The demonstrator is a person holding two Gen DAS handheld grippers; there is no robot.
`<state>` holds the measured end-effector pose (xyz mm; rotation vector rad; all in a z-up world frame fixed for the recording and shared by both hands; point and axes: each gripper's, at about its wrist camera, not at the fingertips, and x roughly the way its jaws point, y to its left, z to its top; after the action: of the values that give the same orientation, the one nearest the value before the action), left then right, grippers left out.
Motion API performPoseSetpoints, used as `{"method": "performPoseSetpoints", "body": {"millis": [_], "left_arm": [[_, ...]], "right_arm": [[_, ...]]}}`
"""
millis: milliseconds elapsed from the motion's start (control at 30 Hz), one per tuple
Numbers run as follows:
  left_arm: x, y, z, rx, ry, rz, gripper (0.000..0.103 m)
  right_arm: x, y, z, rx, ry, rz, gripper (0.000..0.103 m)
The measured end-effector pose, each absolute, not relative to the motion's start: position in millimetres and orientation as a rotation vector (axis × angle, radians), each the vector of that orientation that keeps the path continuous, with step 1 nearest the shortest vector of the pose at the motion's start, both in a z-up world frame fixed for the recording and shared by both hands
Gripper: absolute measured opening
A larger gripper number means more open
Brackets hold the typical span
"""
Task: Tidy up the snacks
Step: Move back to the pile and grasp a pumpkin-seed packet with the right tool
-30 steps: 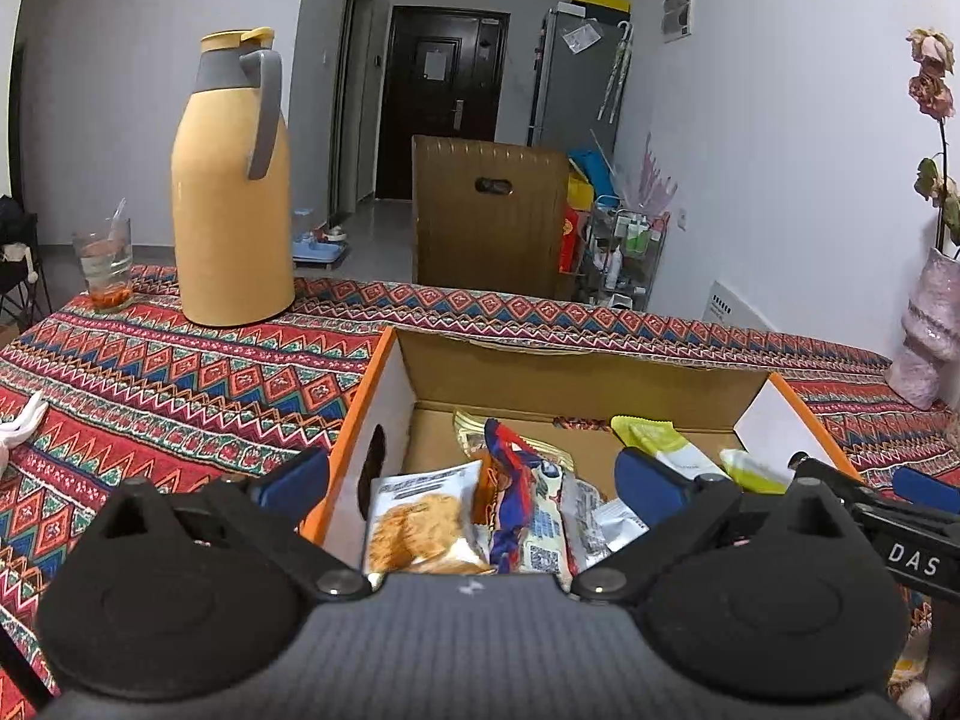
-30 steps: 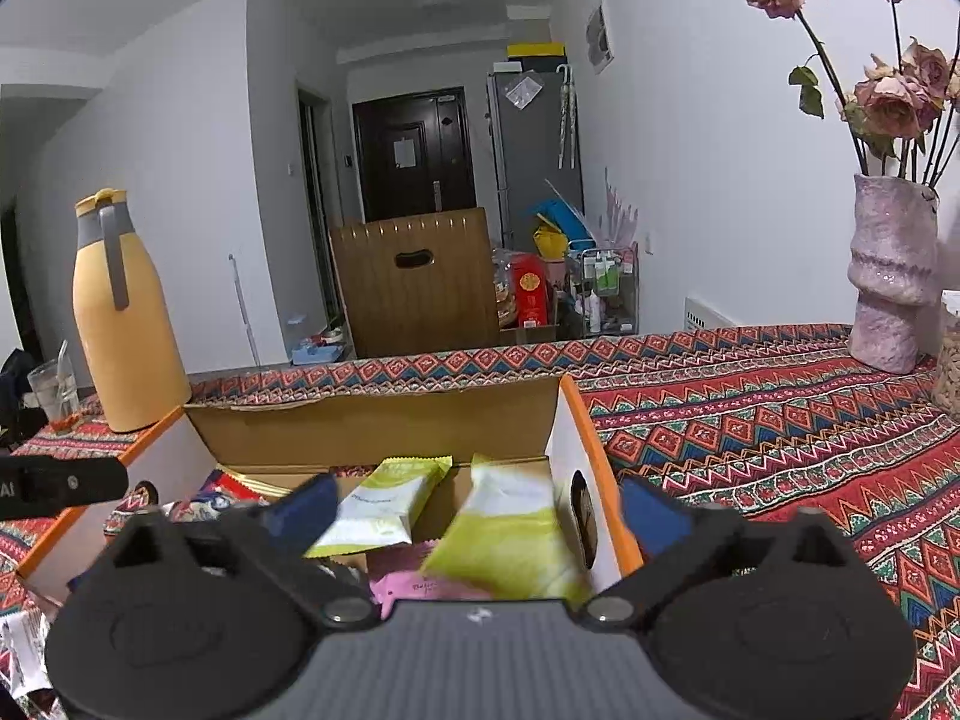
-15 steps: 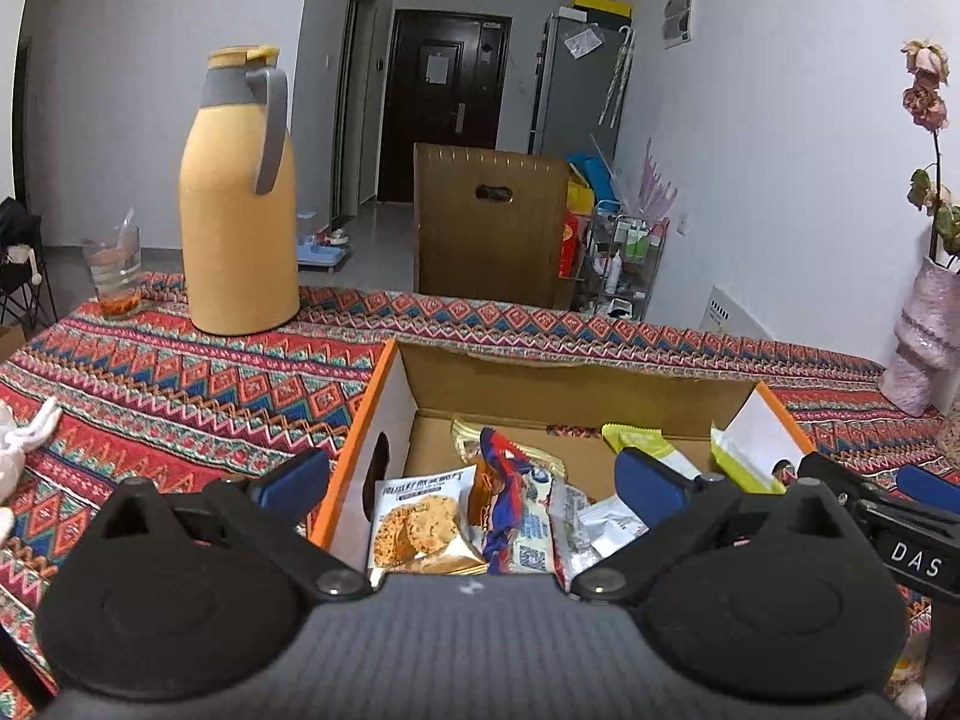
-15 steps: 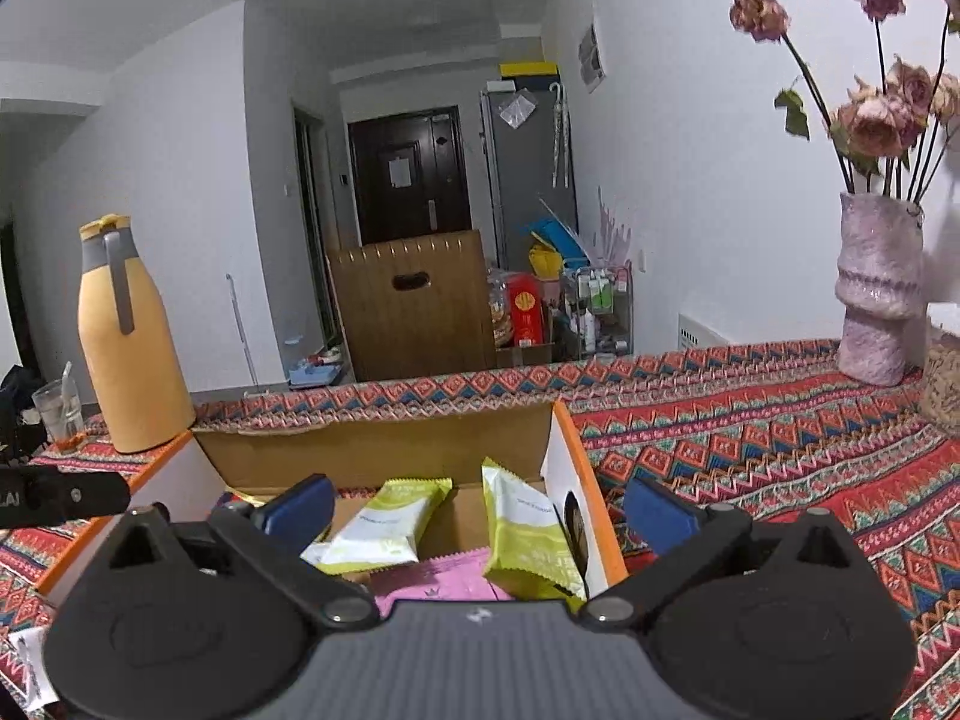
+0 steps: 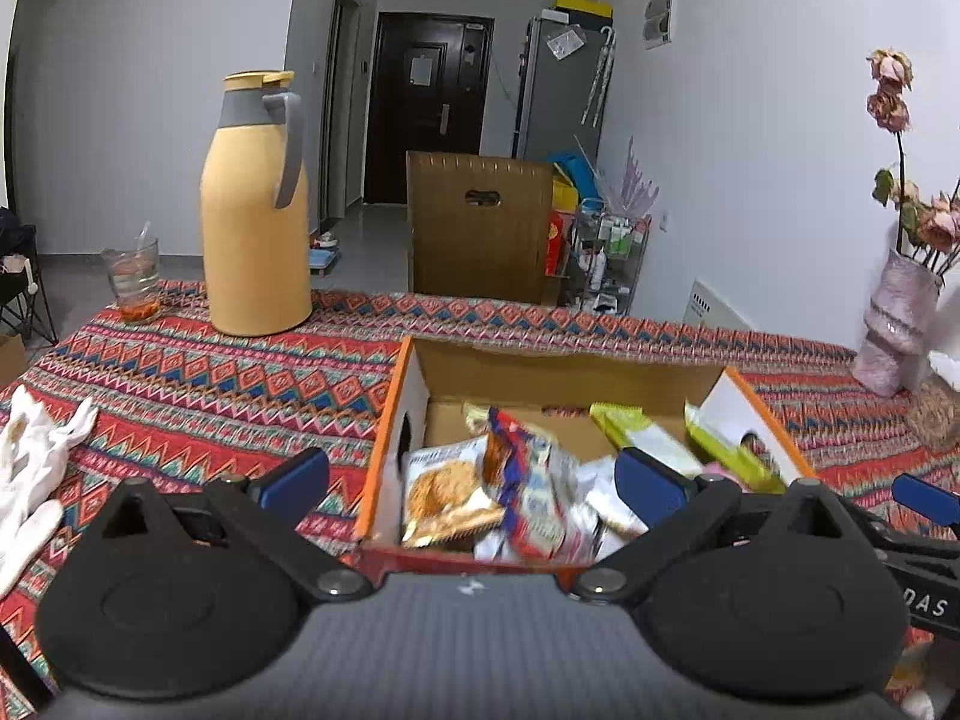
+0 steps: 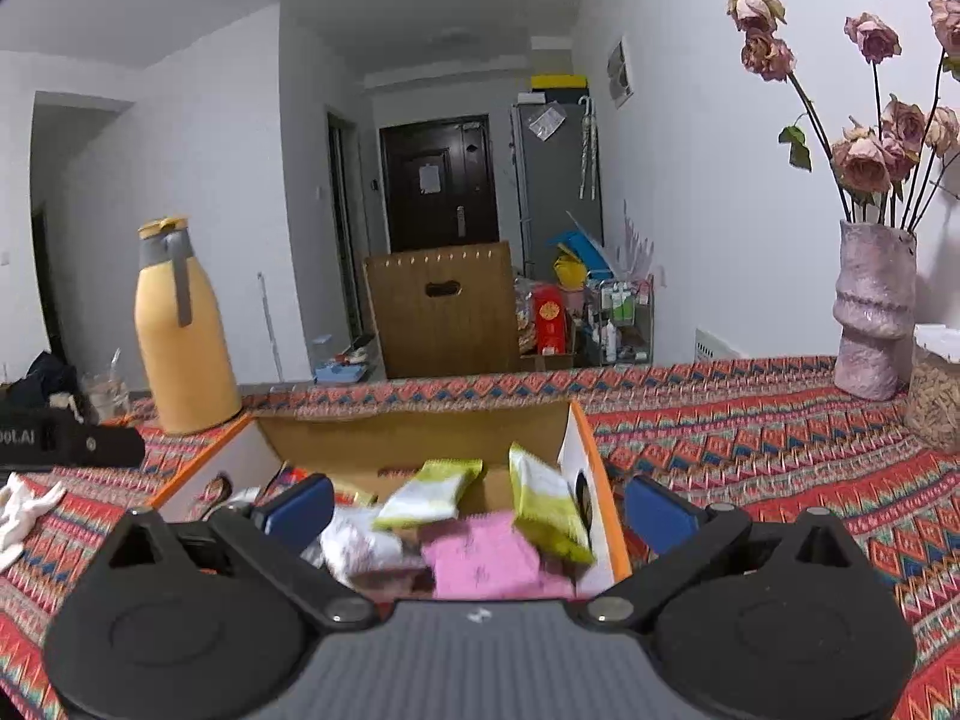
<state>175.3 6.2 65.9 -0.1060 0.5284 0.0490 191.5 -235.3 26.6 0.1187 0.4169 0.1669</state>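
An open cardboard box (image 5: 558,369) (image 6: 414,429) with orange edges sits on the patterned tablecloth and holds several snack packets. In the left wrist view I see a cookie packet (image 5: 447,495), a red-blue packet (image 5: 528,495) and green packets (image 5: 651,441). The right wrist view shows two green packets (image 6: 546,501) (image 6: 429,492) and a pink packet (image 6: 486,561). My left gripper (image 5: 471,480) is open just before the box's near wall, holding nothing. My right gripper (image 6: 480,504) is open too, its fingers astride the box's right wall.
A yellow thermos jug (image 5: 255,210) and a glass (image 5: 132,285) stand at the table's far left. White gloves (image 5: 30,468) lie at the left edge. A pink vase of dried roses (image 6: 873,312) and a jar (image 6: 936,384) stand at the right. A brown chair back (image 5: 480,228) rises behind the table.
Both grippers have drawn back and up from the box, so more of it and the table shows. The packets inside look slightly shifted. Both stay open.
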Motion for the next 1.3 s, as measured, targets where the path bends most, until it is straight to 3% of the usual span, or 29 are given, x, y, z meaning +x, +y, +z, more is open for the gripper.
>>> {"method": "performPoseSetpoints", "body": {"millis": [367,700,1300], "left_arm": [[137.4,23.8,20.9,-0.057,0.660,0.046,0.103],[128.2,29.4,-16.3,-0.055,0.711,0.038,0.103],[129.9,31.6,-24.6,-0.082,0.714,0.012,0.103]], "right_arm": [[147.7,-220.6,-15.2,0.047,0.588,0.217,0.103],[162.9,-197.0,-47.1,-0.068,0.721,0.232,0.103],[186.2,-192.4,-61.2,-0.035,0.741,0.261,0.103]]}}
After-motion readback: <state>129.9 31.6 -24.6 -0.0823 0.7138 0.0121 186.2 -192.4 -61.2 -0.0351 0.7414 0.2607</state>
